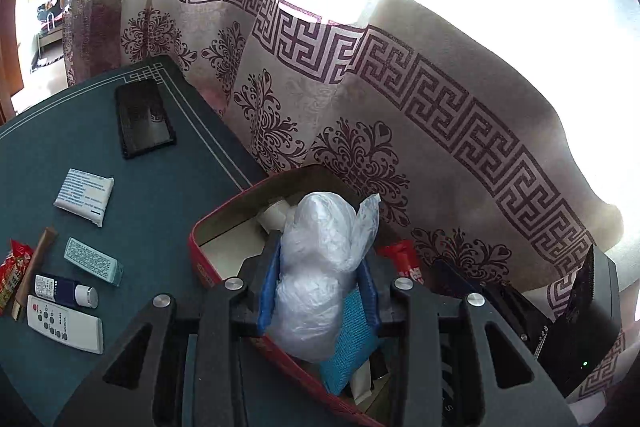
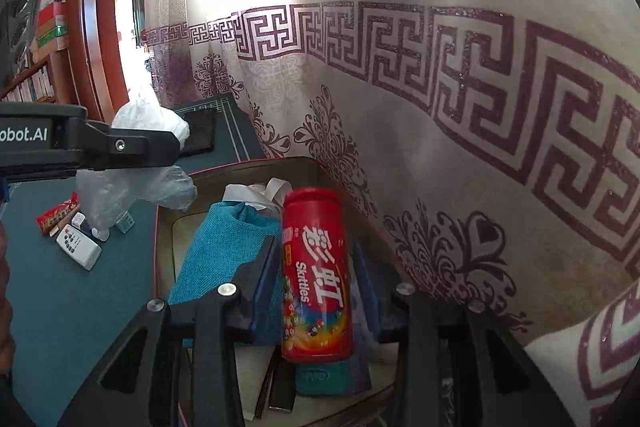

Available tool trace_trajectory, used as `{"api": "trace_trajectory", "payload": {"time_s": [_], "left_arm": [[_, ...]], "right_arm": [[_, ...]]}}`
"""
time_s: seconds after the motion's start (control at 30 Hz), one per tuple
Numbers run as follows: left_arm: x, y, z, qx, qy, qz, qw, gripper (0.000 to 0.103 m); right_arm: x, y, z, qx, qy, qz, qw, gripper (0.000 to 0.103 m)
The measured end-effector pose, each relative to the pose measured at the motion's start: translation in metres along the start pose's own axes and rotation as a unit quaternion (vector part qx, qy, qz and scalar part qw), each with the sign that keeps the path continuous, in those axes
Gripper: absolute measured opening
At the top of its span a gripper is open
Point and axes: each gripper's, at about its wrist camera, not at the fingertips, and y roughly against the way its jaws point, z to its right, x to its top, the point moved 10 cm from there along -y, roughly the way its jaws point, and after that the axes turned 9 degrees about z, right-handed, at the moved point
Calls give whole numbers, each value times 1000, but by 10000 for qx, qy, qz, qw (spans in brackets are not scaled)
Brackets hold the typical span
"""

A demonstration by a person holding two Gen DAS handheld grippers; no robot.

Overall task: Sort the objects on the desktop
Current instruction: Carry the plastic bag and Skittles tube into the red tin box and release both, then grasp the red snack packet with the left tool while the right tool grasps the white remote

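Note:
My left gripper (image 1: 318,287) is shut on a crumpled white plastic bag (image 1: 320,267) and holds it above the red storage box (image 1: 200,259); the bag also shows in the right wrist view (image 2: 136,163). My right gripper (image 2: 316,287) is shut on a red Skittles can (image 2: 314,275), held upright over the same box (image 2: 164,227). Inside the box lie a blue cloth pouch (image 2: 220,251) and other small items. On the green table mat (image 1: 152,187) lie a white remote (image 1: 64,323), a small tube (image 1: 64,291), a teal box (image 1: 94,261) and a white packet (image 1: 84,197).
A black phone (image 1: 144,117) lies at the mat's far end. A red snack packet (image 1: 12,275) and a brown stick (image 1: 34,271) lie at the left. A patterned curtain (image 1: 400,115) hangs close behind the box. Black equipment (image 1: 576,319) stands at the right.

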Motion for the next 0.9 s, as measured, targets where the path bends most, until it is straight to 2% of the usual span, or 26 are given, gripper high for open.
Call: {"api": "trace_trajectory", "payload": {"time_s": [0.03, 0.07, 0.13, 0.2, 0.27, 0.4, 0.53, 0.67, 0.77, 0.83, 0.9], "left_arm": [[-1, -12, 1, -90, -33, -169, 9998, 54], [-3, -23, 0, -107, -33, -327, 9994, 59], [-7, -34, -6, -146, 56, -529, 9985, 61], [-9, -36, -12, -235, 193, -697, 9971, 61], [-8, -27, -29, -29, 355, -735, 9967, 61], [-3, 4, -74, 706, 598, -797, 9925, 61], [-6, 44, -134, 1391, 884, -916, 9821, 61], [-21, 90, -213, 2188, 1350, -1043, 9607, 61], [-34, 119, -273, 2687, 1557, -1084, 9443, 61], [-43, 129, -309, 2926, 1559, -1156, 9363, 61], [-52, 133, -338, 3077, 1513, -1308, 9302, 61]], "right_arm": [[1, -1, 1, -102, 17, 26, 9999, 58], [2, -2, 2, -208, 33, 57, 9998, 61], [4, -1, 1, -340, 41, 62, 9994, 67], [5, -2, 0, -430, 56, -78, 9990, 68], [6, -3, -3, -465, 17, -275, 9985, 68], [22, 5, -20, -405, 197, -414, 9981, 68], [37, 7, -59, 142, 244, -649, 9975, 75], [26, 0, -119, 875, 348, -1093, 9895, 75], [4, -5, -171, 1458, 597, -1522, 9757, 75], [-14, -10, -204, 1882, 752, -1877, 9611, 75], [-31, -17, -225, 2074, 917, -2208, 9486, 75]]}}
